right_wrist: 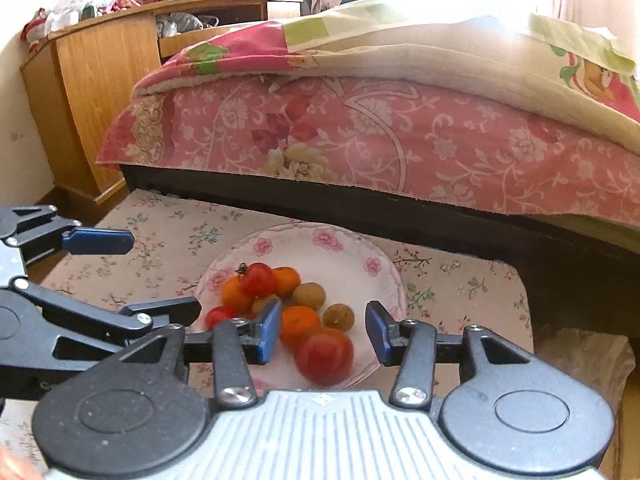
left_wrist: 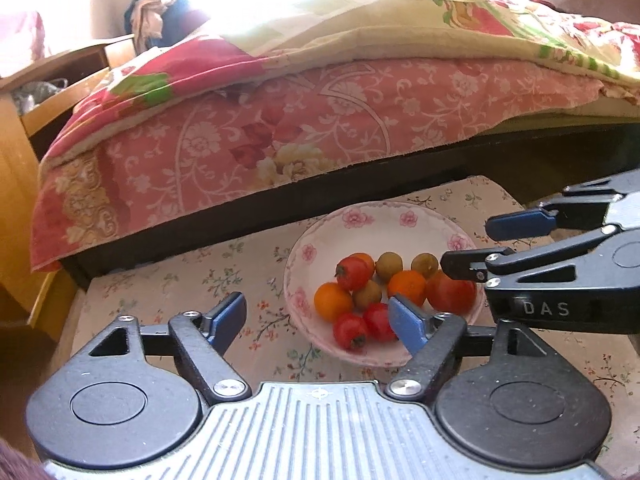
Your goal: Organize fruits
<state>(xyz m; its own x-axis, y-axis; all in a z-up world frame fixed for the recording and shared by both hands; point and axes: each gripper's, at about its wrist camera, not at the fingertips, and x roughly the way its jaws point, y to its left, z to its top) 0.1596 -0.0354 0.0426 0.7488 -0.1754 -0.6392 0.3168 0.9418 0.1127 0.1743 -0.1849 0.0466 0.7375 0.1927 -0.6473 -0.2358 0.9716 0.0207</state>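
Note:
A white plate with pink flowers [left_wrist: 360,216] [right_wrist: 304,236] stands on the small table and holds several fruits: oranges [left_wrist: 332,302] [right_wrist: 298,320], red tomatoes [left_wrist: 352,272] [right_wrist: 259,278] and brown-green kiwis [left_wrist: 389,265] [right_wrist: 309,295]. My left gripper [left_wrist: 318,320] [right_wrist: 132,276] hovers over the plate's left side, open wide with nothing between its pads. From the right, my right gripper [right_wrist: 322,332] [left_wrist: 494,246] reaches over the plate, open. A big tomato [right_wrist: 324,356] [left_wrist: 450,292] lies in the plate just under it, clear of both pads.
A floral cloth [left_wrist: 180,288] [right_wrist: 160,232] covers the table. Right behind it runs a bed with a pink floral cover [left_wrist: 280,128] [right_wrist: 400,132] and a dark frame. Left of the bed stands a wooden cabinet [right_wrist: 92,80] [left_wrist: 12,160].

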